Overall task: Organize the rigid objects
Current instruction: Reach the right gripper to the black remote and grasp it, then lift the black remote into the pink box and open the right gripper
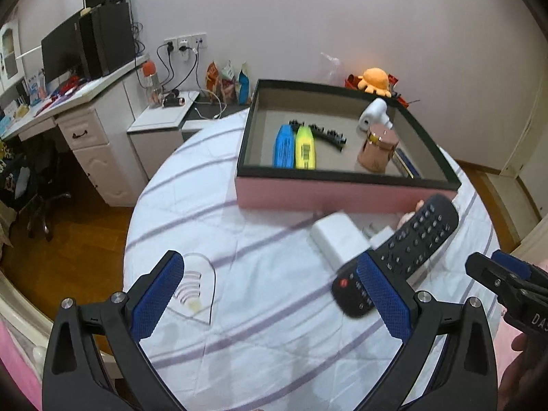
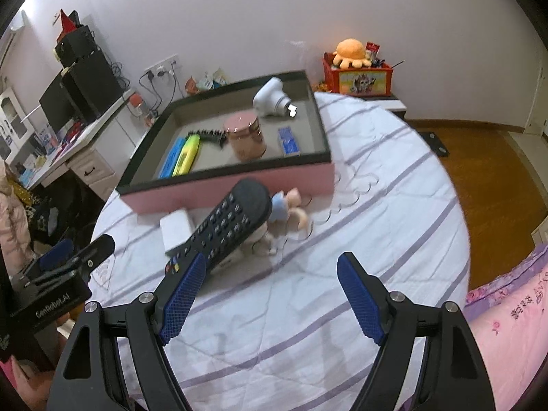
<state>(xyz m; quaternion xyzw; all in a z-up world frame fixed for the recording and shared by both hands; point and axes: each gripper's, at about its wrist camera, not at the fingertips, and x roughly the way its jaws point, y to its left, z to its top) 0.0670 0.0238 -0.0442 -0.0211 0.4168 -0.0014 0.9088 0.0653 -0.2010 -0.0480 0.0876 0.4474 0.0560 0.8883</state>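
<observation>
Both my hand-held grippers, left (image 1: 270, 294) and right (image 2: 270, 294), gaped empty over the bed (image 1: 260, 308), with the remote (image 2: 226, 229) lying before the box (image 1: 342, 195), so next I judged grasping it.

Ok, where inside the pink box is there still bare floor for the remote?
Bare floor in the pink box lies between the yellow highlighter and the copper jar, and along its far-left wall. The right end is crowded by the jar, white device and blue packet.
</observation>
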